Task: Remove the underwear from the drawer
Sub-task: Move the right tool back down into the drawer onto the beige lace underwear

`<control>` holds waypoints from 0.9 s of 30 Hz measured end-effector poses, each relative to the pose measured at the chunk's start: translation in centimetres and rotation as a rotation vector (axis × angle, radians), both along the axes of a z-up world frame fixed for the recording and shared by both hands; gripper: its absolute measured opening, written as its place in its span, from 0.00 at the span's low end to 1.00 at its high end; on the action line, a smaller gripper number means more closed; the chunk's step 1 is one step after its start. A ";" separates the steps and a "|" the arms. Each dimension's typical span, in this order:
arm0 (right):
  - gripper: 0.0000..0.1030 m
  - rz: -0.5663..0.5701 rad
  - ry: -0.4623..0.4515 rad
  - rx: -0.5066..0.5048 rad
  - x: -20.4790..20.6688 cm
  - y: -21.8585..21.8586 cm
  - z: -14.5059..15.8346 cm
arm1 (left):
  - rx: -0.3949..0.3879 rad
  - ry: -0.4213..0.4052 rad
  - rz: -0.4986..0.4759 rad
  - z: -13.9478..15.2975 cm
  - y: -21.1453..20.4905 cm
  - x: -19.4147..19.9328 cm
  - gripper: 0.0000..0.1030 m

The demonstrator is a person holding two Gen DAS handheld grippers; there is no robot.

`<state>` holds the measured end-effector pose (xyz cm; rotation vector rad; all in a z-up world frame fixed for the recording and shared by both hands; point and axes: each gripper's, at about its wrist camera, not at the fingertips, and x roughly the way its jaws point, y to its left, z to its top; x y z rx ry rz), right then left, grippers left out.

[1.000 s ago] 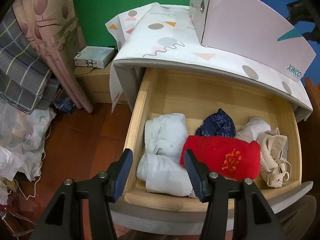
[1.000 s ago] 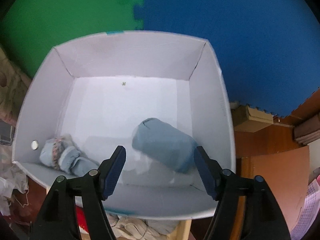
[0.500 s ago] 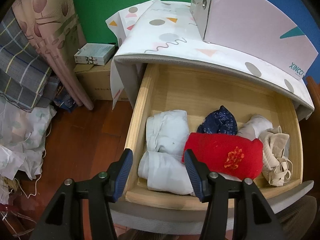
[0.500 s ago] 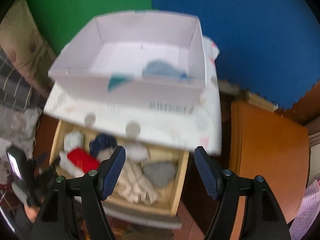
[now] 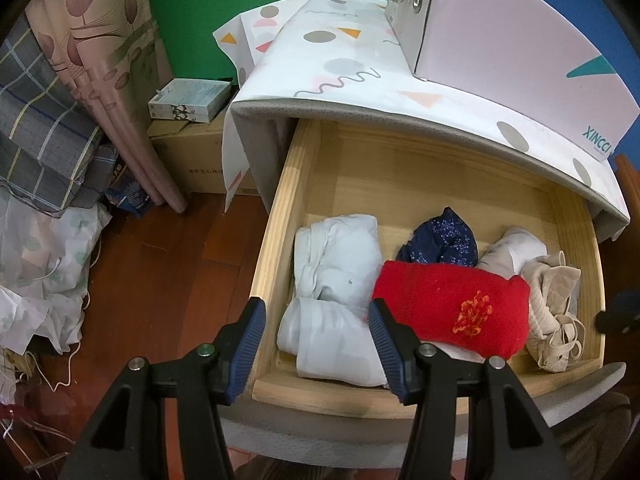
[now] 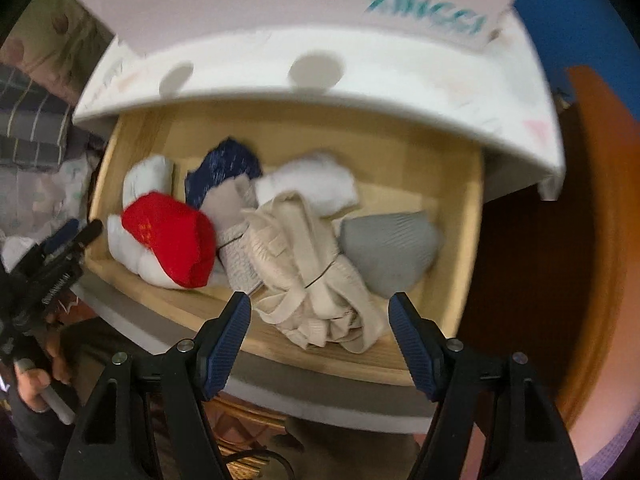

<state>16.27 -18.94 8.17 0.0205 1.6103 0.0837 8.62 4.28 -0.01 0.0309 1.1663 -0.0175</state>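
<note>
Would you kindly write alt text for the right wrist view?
The open right gripper hangs over an open wooden drawer, above a beige strappy garment. Red, navy, white and grey bundles lie around it; the image is blurred.

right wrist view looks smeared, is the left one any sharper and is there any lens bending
Right wrist view: motion blur smears the drawer, the clothes and the box lettering. Left wrist view: sharp, the red bundle and its stitching crisp. Both views: fisheye bending curves the cabinet top, with dark corners.
</note>
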 end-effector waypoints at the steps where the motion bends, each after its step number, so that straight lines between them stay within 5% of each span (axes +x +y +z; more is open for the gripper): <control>1: 0.67 0.013 0.011 -0.008 0.0 0.4 -0.6 | 0.000 0.000 -0.001 0.0 0.0 0.0 0.53; 27: 0.68 0.143 0.135 -0.066 2.4 3.5 -9.9 | -0.025 0.019 0.000 -0.3 0.2 0.2 0.53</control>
